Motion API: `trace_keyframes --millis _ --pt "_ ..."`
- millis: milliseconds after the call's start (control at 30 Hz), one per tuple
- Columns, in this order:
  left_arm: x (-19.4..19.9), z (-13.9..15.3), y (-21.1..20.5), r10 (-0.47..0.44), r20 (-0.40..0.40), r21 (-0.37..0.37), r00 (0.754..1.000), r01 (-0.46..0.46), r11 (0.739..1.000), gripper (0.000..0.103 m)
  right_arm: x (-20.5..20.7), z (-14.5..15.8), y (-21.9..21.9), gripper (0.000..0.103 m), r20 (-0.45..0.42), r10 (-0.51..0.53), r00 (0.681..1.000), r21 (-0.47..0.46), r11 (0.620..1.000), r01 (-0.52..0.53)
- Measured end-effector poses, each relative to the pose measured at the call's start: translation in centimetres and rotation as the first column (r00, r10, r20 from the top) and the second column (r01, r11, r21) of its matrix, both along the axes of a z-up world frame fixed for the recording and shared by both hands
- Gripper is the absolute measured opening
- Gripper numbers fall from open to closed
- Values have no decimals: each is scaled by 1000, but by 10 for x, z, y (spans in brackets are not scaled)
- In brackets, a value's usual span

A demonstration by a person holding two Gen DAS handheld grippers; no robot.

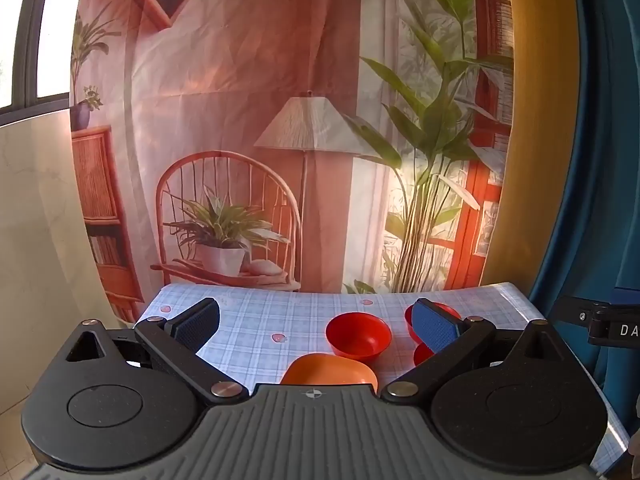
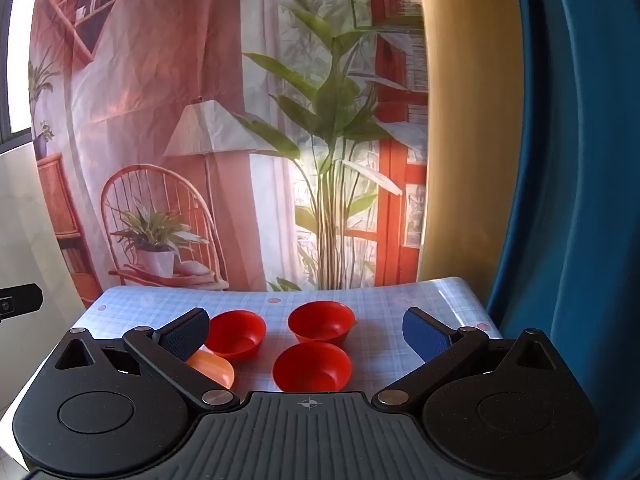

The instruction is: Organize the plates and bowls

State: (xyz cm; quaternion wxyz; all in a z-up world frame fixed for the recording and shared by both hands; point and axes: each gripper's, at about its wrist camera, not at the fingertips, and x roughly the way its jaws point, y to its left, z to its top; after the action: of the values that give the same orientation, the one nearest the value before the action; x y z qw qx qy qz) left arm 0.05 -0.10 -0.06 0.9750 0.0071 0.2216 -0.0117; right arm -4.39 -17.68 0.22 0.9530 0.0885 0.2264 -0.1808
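**Bowls wait ahead of our two spread grippers**

Bowls sit grouped on the checked tablecloth (image 2: pixel 384 344), three red ones and one orange dish. From the right wrist view we see our right gripper (image 2: pixel 308 334) with its jaws spread wide and nothing clasped. The near red bowl (image 2: pixel 312 366) lies just ahead of it, between the two fingers and untouched by either. The far red bowl (image 2: pixel 321 321) stands just behind that one, also within the span of the jaws. The left red bowl (image 2: pixel 236 334) sits beside the left finger's pad, and the orange plate (image 2: pixel 214 366) lies partly hidden under that same finger, touching or nearly touching the left red bowl; we cannot tell which.

From the left wrist view, our left gripper (image 1: pixel 316 326) is likewise released, holding nothing. One red bowl (image 1: pixel 358 336) rests between its fingers, nearer the right one, and the orange plate (image 1: pixel 330 370) lies just in front of the gripper body, its rim close against that bowl. Two more red bowls (image 1: pixel 450 312) are mostly hidden behind the right blue pad (image 1: pixel 434 328). A printed backdrop (image 1: pixel 280 120) hangs behind the table.
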Motion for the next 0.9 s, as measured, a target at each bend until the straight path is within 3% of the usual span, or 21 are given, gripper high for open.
trace_keyframes --millis 900 --pt "0 1 3 6 5 -1 1000 -6 1000 103 4 -1 0 103 -7 -1 1000 -1 1000 1"
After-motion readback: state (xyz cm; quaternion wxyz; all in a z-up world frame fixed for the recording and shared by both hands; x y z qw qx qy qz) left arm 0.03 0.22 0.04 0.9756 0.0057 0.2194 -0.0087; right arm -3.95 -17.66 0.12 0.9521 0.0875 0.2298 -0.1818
